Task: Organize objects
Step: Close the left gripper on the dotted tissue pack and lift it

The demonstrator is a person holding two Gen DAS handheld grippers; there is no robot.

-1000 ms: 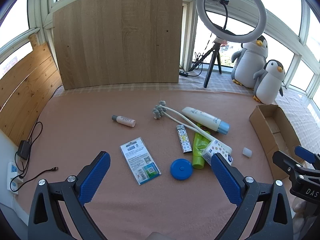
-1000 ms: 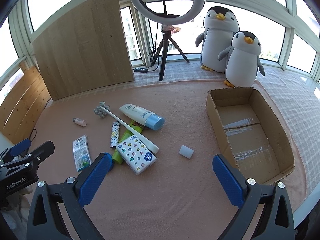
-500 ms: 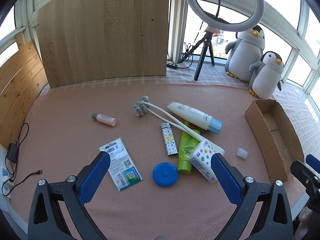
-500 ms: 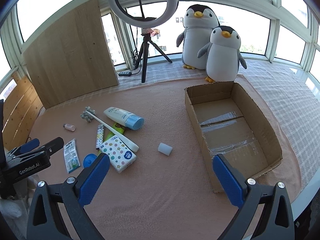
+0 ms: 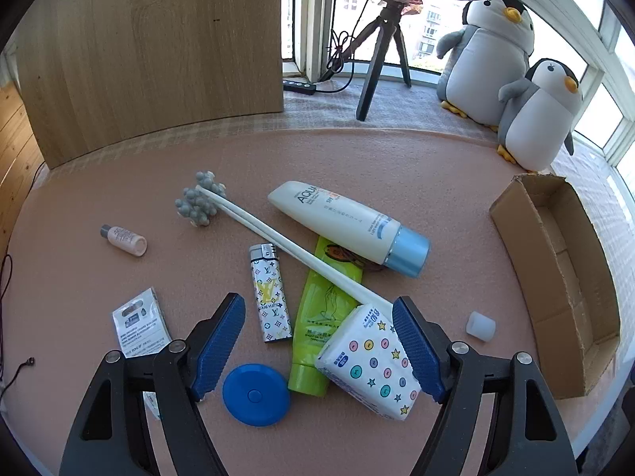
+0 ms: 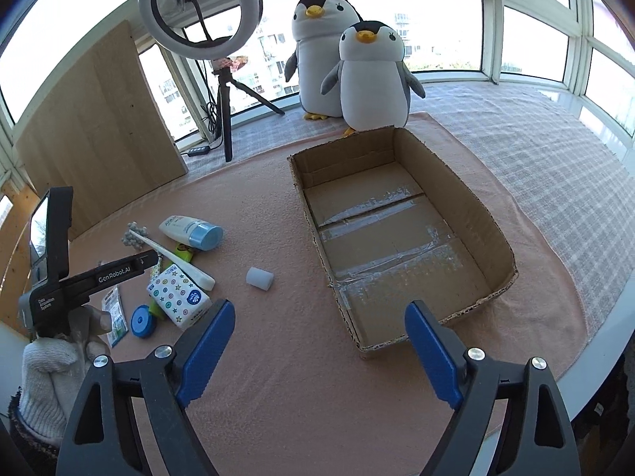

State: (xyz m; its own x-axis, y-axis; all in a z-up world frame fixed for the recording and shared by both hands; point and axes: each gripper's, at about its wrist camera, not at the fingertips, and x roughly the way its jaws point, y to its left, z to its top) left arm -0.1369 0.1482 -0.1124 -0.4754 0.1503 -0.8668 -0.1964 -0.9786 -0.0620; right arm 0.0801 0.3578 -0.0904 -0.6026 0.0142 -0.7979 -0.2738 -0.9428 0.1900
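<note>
Since the left gripper [image 5: 317, 341], fingers spread and empty, hangs right over the clutter with the lighter [image 5: 269, 291] lying lengthwise between them, it's nearer; right gripper [image 6: 319, 347], also spread, faces the box [image 6: 401, 230].

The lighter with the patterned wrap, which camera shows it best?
The left wrist view. There the lighter lies in full sight on the pink mat, between the open fingers of the left gripper, its metal top and printed pattern clear. In the right wrist view the left gripper's black body covers that spot, so the lighter cannot be made out.
</note>
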